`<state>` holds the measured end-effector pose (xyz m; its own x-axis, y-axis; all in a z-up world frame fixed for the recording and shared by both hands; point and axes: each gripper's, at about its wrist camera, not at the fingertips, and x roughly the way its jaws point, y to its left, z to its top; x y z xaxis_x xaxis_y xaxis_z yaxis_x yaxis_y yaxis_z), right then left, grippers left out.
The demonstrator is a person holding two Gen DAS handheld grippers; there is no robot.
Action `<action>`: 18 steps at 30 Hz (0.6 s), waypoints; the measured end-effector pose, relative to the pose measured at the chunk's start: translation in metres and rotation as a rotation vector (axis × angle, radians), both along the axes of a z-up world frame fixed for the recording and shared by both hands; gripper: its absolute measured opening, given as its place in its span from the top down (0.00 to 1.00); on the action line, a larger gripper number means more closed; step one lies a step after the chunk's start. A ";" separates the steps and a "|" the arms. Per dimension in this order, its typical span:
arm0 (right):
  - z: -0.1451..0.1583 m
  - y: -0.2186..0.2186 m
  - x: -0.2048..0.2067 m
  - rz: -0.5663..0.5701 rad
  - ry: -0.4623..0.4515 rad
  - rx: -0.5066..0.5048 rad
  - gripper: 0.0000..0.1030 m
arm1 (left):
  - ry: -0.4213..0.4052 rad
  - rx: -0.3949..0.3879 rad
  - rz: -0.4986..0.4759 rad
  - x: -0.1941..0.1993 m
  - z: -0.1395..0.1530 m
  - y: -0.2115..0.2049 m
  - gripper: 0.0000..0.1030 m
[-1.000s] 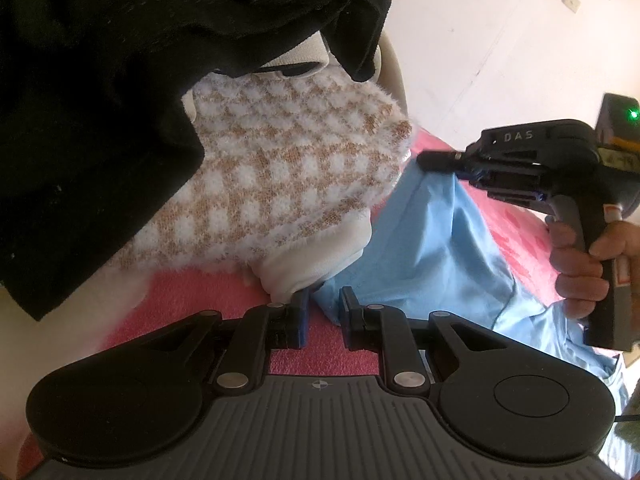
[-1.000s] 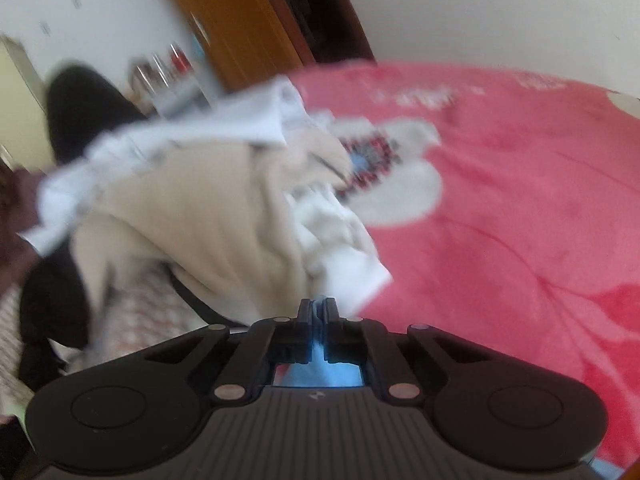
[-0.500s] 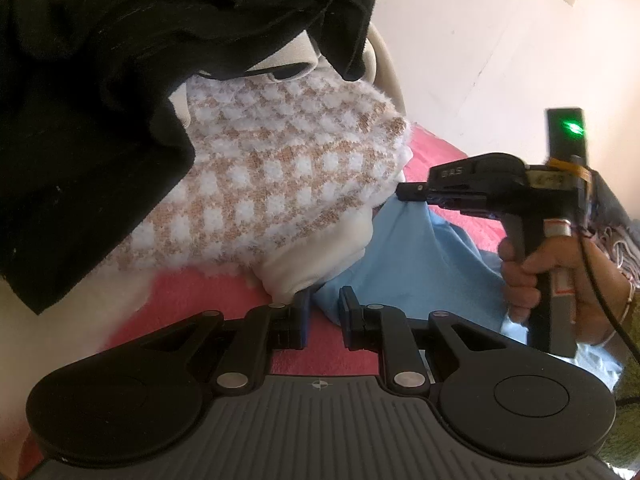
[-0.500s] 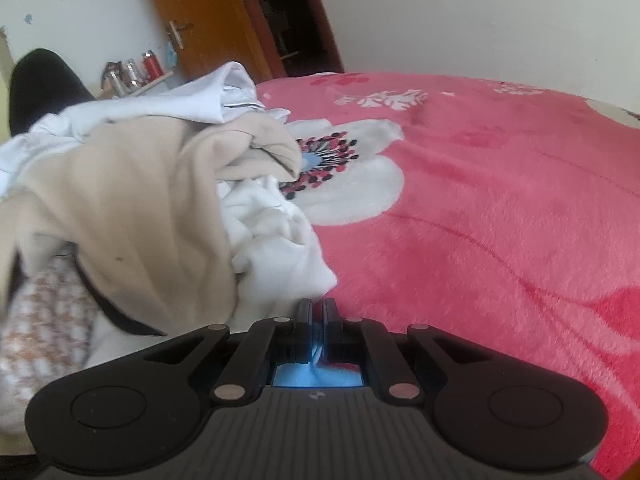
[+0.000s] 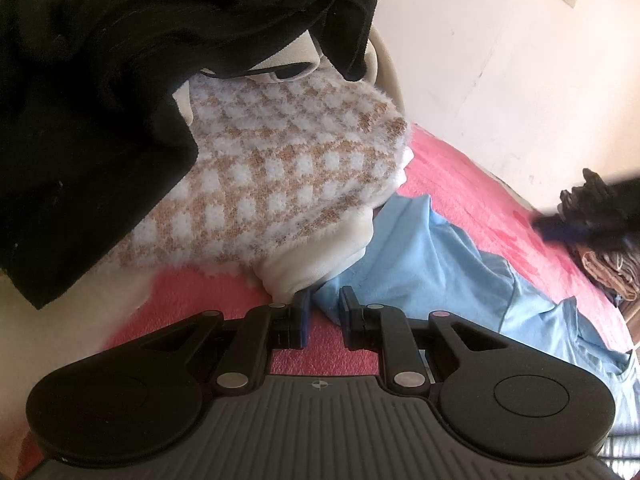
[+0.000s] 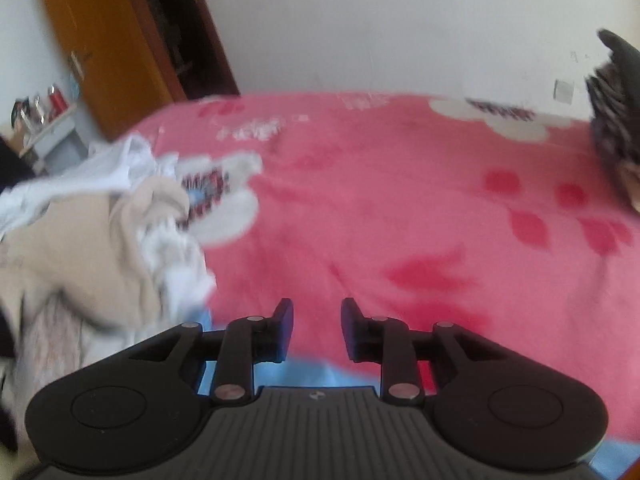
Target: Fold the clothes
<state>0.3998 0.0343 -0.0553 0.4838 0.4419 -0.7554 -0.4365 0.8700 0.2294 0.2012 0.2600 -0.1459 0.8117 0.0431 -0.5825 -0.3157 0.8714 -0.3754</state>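
Now the light blue shirt lies spread on the pink bed cover, its near corner reaching into the gap of the left tongs, whose jaws stand slightly apart and do not press on the cloth. Right tongs have just been opening, with nothing between the jaws; only a strip of blue shirt shows below them, beside the pile of clothes.

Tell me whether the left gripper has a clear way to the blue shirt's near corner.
Probably yes. The left gripper is open with the blue shirt corner just ahead of it; only the checked sweater's cream cuff crowds its left side.
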 end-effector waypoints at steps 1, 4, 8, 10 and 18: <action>-0.001 -0.003 -0.008 0.023 0.018 -0.011 0.72 | 0.000 0.000 0.001 0.000 0.000 0.000 0.82; -0.010 0.000 -0.034 0.115 0.067 -0.043 0.72 | -0.001 0.004 0.003 -0.002 0.000 0.000 0.82; -0.034 0.025 -0.051 0.208 0.020 -0.138 0.73 | -0.006 0.009 0.003 -0.003 -0.001 -0.001 0.83; -0.047 0.027 -0.033 0.132 0.003 -0.159 0.73 | -0.009 0.002 0.005 -0.003 -0.003 0.000 0.83; -0.052 0.027 0.032 -0.135 -0.006 -0.065 0.73 | -0.019 0.006 0.006 -0.002 -0.010 -0.003 0.83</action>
